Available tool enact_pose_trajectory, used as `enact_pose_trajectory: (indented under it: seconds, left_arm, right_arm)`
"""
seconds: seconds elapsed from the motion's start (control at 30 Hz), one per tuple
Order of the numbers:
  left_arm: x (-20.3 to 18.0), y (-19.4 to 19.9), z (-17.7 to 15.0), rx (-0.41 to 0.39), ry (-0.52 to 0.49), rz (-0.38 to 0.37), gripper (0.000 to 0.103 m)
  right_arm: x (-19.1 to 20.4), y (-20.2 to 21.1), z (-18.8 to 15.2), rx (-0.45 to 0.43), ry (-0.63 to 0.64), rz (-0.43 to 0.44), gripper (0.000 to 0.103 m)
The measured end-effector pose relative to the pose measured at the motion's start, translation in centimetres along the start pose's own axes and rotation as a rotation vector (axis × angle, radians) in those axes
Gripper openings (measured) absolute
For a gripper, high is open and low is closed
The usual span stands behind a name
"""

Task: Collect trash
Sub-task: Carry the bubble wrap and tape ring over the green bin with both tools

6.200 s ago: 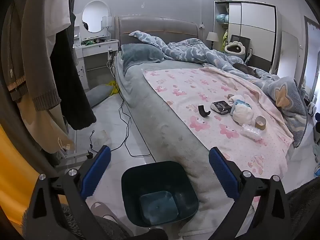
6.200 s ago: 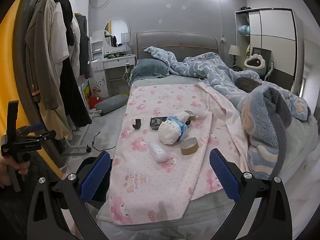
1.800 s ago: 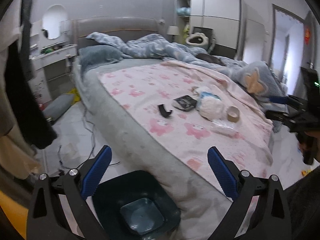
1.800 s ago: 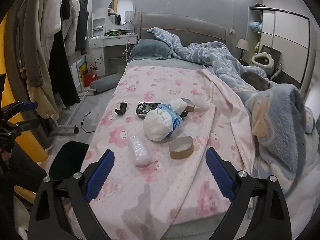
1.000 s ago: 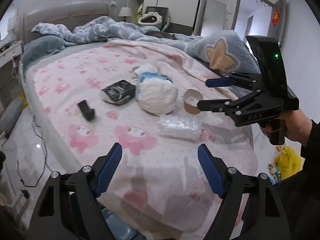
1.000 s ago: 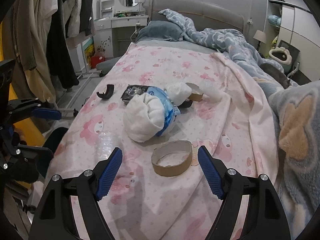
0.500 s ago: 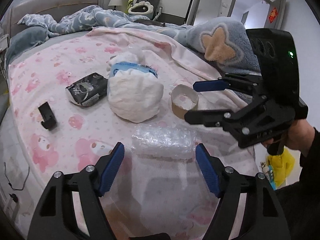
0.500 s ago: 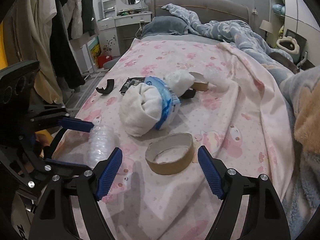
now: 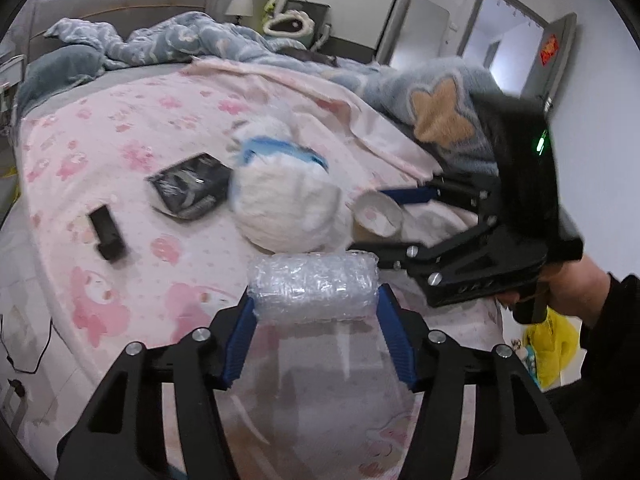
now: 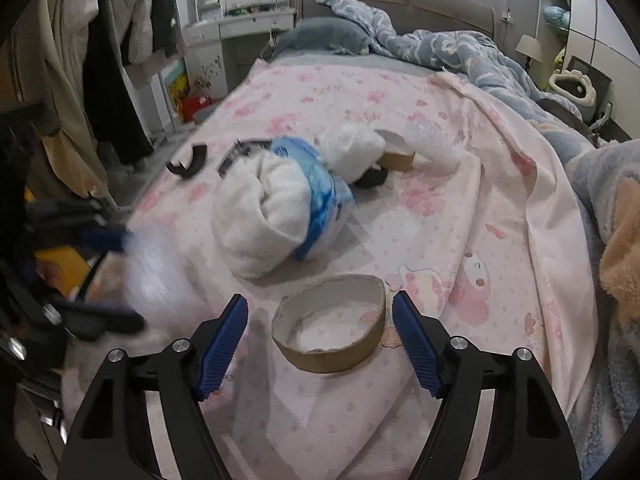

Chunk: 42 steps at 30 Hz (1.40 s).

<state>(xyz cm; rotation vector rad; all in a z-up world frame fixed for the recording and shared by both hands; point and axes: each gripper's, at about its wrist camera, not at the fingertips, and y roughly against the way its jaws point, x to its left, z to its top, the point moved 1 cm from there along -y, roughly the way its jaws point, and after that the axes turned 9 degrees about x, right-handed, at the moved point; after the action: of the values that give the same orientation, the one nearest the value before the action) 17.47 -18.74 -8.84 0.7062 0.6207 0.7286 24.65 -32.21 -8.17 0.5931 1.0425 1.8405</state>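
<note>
Crinkly clear bubble-wrap roll [image 9: 312, 286], matt brown cardboard tape core [image 10: 330, 330], soft pink printed cotton blanket [image 10: 480, 240], fluffy fleece throw [image 9: 436, 116], glossy black foil packet [image 9: 190, 186]

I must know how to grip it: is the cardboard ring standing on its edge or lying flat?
Lying flat: the cardboard ring shows its round opening upward, pink sheet visible inside.

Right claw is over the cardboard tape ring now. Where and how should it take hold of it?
Grip the cardboard ring across its outer wall, coming down from above and the near side, as the right claw is posed. The ring lies flat on the pink blanket, open side up, and sits between the closing fingers without touching them. Its wall looks thin and already slightly squashed, so squeeze gently.
</note>
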Motion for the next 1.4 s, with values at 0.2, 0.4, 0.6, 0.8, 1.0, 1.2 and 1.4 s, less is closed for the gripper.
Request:
enact_pose_trajectory:
  seconds: [0.2,0.4,0.6,0.8,1.0,1.2,1.4]
  left_arm:
    - [1.9,2.1,-0.2,-0.033,0.053,0.066,0.061]
    - [4.2,3.9,-1.5,-0.019,0.106,0.162,0.062]
    - [7.0,5.3,-3.7,0.007,0.175,0.237,0.062]
    - [9.6,5.7,-6.7,0.064,0.23,0.302,0.062]
    - [12.9,5.5,-9.3,0.132,0.29,0.329,0.062]
    - [15.8,5.2,-12.3,0.21,0.354,0.331,0.062]
    - [18.1,4.7,-15.5,0.298,0.401,0.323,0.062]
  right_arm:
    - [0.1,-0.5,0.3,0.02,-0.031,-0.056,0.05]
    - [0.2,0.8,0.8,0.008,-0.094,-0.129,0.05]
    - [1.7,2.4,2.4,-0.056,-0.183,-0.124,0.05]
    - [5.7,3.2,4.7,-0.102,-0.177,-0.098,0.05]
    - [10.1,2.1,7.4,-0.116,-0.162,0.014,0.05]
    - [15.8,-0.4,9.2,-0.09,-0.136,0.108,0.05]
    - [20.5,-3.2,10.2,-0.04,-0.088,0.146,0.05]
